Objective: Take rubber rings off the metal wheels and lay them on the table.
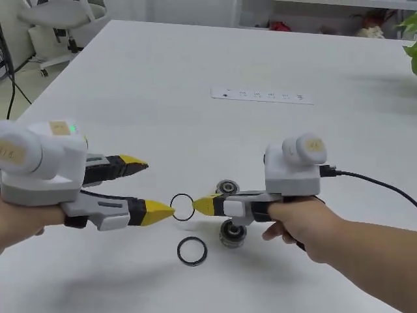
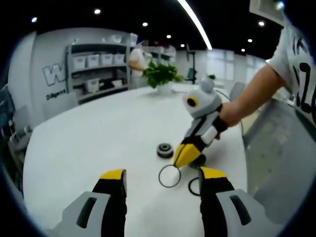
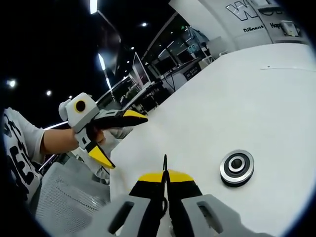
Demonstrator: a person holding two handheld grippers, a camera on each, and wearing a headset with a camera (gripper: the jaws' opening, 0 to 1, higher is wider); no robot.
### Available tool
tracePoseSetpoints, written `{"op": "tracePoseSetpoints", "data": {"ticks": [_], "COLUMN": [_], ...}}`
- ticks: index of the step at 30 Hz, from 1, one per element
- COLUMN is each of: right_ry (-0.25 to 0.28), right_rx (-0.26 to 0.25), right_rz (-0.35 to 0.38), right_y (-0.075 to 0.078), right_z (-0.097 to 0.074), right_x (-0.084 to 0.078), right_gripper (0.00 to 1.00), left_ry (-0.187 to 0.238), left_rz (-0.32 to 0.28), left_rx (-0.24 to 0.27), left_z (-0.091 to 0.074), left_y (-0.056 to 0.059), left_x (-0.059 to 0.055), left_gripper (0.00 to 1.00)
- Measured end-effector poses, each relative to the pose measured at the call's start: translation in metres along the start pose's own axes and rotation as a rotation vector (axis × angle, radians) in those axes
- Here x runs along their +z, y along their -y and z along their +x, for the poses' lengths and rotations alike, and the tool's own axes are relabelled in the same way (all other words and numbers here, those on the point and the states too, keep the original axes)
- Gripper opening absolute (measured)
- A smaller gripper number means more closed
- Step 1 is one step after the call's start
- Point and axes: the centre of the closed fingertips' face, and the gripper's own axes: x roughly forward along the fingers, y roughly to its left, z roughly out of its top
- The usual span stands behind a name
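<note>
- Nearest, the left gripper (image 1: pixel 145 186) sits low on the left with its jaws spread wide and nothing between them. Its lower yellow tip is just beside the rubber ring (image 1: pixel 182 207); whether they touch I cannot tell.
- Opposite it, the right gripper (image 1: pixel 205 204) has its jaws pressed together on that rubber ring, pinching one thin edge so the loop stands upright above the table (image 1: pixel 260 59).
- One second ring (image 1: pixel 192 251) already lies flat on the table, near the held one.
- Behind the right gripper rests a metal wheel (image 1: pixel 227 188); the other wheel (image 1: pixel 232 233) sits under that gripper's body.
- Risk: the pinch is narrow, so the ring may spring free early.
- Risk: let go upright, the ring would likely roll, or land across the second ring.
- Risk: lowering the right gripper could nudge the other wheel and send it rolling.
- Risk: the left tip could snag the loop and drag it out.
</note>
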Motion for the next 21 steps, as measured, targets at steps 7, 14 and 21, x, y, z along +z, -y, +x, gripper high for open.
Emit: {"op": "tracePoseSetpoints", "data": {"ticks": [7, 14, 21], "right_ry": [-0.033, -0.059, -0.072], "right_rx": [-0.026, -0.056, -0.068], "right_rz": [-0.011, -0.076, -0.132], "right_y": [0.007, 0.012, 0.013], "right_z": [0.001, 0.0, -0.001], "right_x": [-0.008, -0.011, -0.012], "right_gripper": [0.0, 0.0, 0.03], "left_ry": [-0.01, -0.014, -0.018], "left_rz": [-0.004, -0.004, -0.002], "left_rx": [0.0, -0.002, -0.004], "left_z": [-0.001, 0.0, 0.001], "left_y": [0.0, 0.001, 0.0], "left_x": [-0.004, -0.005, -0.006], "left_gripper": [0.6, 0.6, 0.6]}}
